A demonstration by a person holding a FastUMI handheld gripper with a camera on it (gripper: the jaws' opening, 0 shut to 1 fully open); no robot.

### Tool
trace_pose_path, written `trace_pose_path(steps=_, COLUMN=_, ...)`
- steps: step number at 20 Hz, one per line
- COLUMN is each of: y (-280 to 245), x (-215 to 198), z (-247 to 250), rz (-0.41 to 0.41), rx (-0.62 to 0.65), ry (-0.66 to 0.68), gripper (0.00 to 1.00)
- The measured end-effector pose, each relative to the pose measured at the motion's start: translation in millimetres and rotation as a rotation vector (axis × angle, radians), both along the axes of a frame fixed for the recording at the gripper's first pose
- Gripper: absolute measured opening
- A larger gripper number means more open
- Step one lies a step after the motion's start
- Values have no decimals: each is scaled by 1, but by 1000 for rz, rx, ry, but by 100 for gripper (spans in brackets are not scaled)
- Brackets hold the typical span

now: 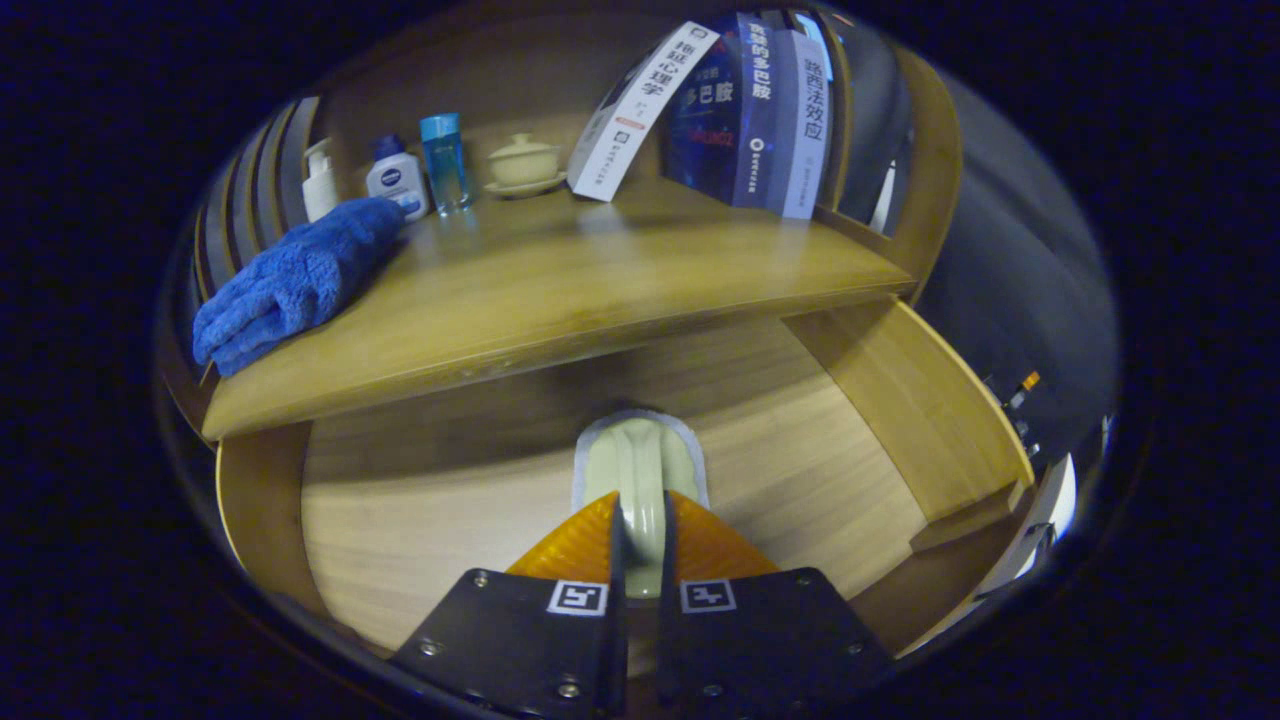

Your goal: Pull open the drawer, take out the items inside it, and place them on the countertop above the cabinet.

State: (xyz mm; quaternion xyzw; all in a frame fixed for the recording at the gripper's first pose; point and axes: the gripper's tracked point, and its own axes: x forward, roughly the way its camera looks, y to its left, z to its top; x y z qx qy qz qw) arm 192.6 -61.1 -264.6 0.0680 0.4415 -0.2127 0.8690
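Now the jaws clench the drawer's (480, 500) pale handle (640, 480), its long axis running straight ahead.

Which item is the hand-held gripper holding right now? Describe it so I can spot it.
Start at the open wooden drawer under the countertop. Over its floor, the hand-held gripper is shut on a pale green pouch with a silvery sealed edge, nothing like the blue towel above.

A folded blue towel (290, 282) lies at the left, with a white pump bottle (319, 180), a small white lotion bottle (397, 180) with a dark cap and a clear blue bottle (444, 160) standing in a row at the far left. A lidded pale teacup on a saucer (524, 164) sits right of them, and leaning books (730, 110) stand at the far right
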Motion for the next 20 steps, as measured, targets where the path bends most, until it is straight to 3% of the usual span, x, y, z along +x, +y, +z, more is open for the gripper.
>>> trace_pose_path(steps=6, y=-25, x=-6, z=20, rz=-255, rx=65, ry=-207, gripper=12)
trace_pose_path(steps=15, y=-36, x=-17, z=30, rz=-341, rx=3, ry=-200, gripper=12)
trace_pose_path(steps=20, y=-35, x=-11, z=65, rz=-313, rx=-36, ry=-226, gripper=12)
